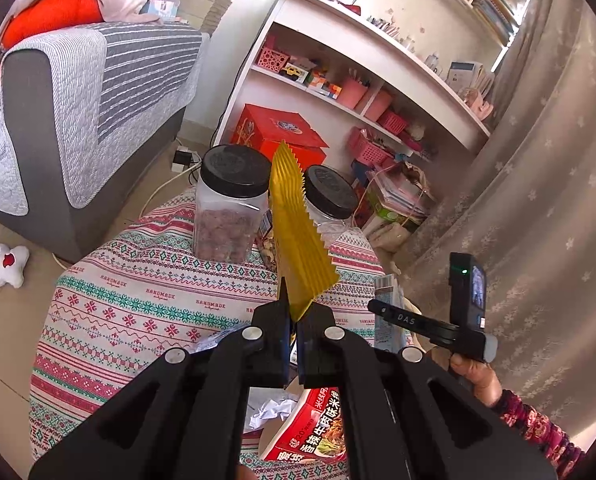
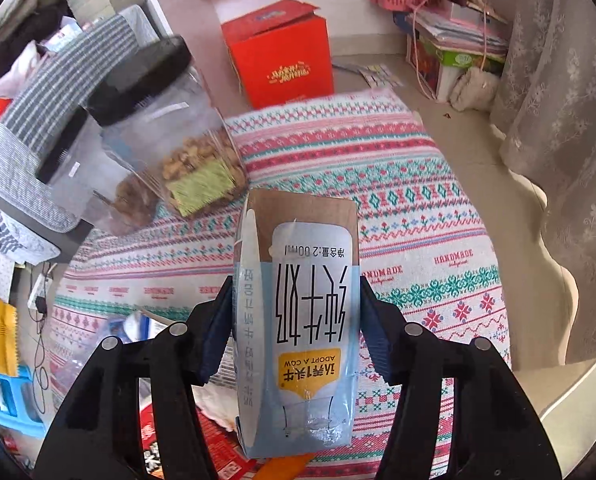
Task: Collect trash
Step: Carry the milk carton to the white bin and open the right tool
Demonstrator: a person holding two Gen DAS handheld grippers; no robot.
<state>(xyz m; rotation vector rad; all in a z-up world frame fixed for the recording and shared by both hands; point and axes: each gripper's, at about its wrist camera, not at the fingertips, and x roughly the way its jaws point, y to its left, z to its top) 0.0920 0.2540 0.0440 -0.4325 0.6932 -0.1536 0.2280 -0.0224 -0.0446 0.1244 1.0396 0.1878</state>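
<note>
Yellow wrapper [image 1: 298,232] upright in left tool [image 1: 293,312]; upside-down milk carton [image 2: 301,320] clamped in right tool [image 2: 296,320].

Bright, even daylight; soft shadows. Strong fisheye bending and dark corners. Motion-blurred clear plastic black-lidded jars [image 2: 158,128] in right wrist view; left wrist view sharp.

So everything's around the table [image 1: 110,312]: two jars stand at its far edge, jar of nuts [image 1: 228,208] left of the second jar [image 1: 329,196]. A cardboard box [image 1: 286,136] sits on the floor behind it, sofa [image 1: 78,112] off to its left, curtain [image 1: 537,200] to its right.
</note>
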